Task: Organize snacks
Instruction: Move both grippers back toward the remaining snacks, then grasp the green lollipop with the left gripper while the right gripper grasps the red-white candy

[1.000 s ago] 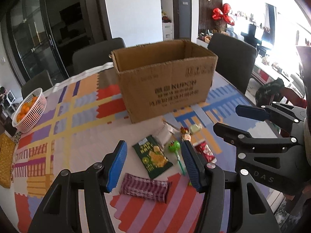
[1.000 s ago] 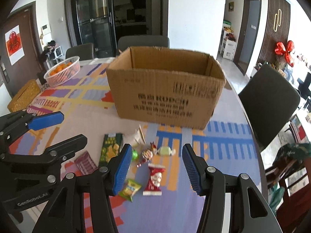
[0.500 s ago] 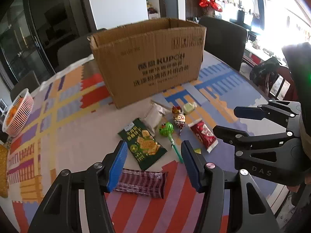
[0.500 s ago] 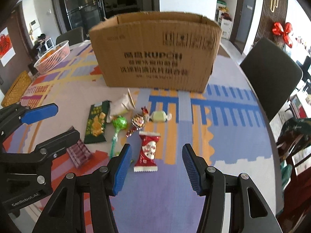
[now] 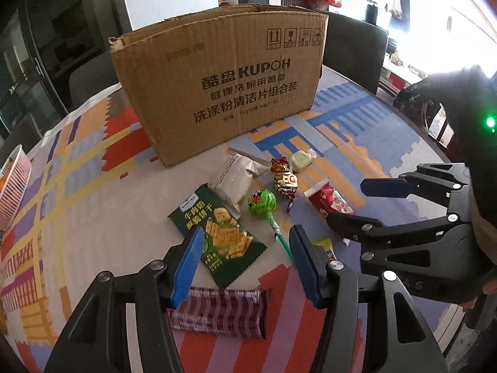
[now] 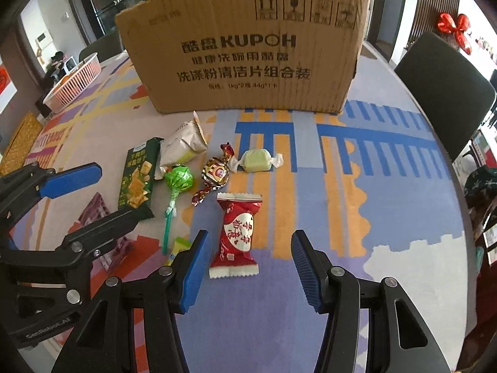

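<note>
On the patterned tablecloth [image 6: 388, 205], a cardboard box [image 6: 245, 49] stands upright and open-topped at the far side, with the snacks scattered just in front of it. Nearest the box lies a pale packet [image 6: 183, 144], its edge overlapping a green cracker bag [image 6: 138, 177]. Beside these sit a green lollipop [image 6: 178, 178], a gold-and-red candy [image 6: 215, 171] and a pale green sweet [image 6: 257, 160], close together but mostly apart. A red packet [image 6: 237, 233] lies nearer, and a purple striped bar [image 5: 219, 312] lies closest to the left side. A small yellow-green wrapper [image 6: 180, 247] shows partly by the lollipop stick.

Over the cracker bag and the bar hovers the left gripper [image 5: 245, 264], its jaws spread wide and empty. Above the red packet, the right gripper [image 6: 248, 267] also has its jaws released, holding nothing, the packet lying between its fingers' line of sight. A white basket [image 6: 74, 84] with oranges sits far left.
</note>
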Demonstrator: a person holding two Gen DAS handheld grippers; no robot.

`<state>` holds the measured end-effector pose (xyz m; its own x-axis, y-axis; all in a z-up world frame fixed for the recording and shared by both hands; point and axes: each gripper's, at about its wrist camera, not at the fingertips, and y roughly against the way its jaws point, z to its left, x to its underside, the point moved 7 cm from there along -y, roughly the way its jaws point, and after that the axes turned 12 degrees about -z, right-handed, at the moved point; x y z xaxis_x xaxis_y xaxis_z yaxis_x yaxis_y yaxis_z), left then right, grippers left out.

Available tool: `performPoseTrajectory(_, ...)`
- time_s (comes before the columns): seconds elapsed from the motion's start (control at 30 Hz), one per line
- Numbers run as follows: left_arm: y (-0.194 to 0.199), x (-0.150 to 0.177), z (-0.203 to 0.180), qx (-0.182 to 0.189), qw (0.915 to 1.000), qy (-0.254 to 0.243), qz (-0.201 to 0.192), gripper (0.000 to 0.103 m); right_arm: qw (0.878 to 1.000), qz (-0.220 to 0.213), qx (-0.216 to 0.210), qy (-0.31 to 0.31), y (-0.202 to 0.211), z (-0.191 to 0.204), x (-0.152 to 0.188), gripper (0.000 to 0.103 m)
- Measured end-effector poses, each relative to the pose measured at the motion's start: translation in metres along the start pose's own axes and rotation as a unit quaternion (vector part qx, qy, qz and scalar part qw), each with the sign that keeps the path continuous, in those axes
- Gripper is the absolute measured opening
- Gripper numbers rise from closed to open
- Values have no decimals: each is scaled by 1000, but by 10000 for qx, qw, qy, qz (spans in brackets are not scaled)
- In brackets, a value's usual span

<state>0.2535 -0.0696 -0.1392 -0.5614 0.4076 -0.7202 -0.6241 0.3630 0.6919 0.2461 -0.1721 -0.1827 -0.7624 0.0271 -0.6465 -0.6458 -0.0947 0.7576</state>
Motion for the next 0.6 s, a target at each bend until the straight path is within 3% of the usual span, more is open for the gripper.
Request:
performPoseTrajectory(0.2,-17,-2,2,204,9995,164,153,52,9999,54,-31,-102,-14,-2,-1,53)
performPoseTrajectory(0.6,-48,-5,0,353,9972,576,323,38,9995,-33,-129,-292,-22,-11,-9,34)
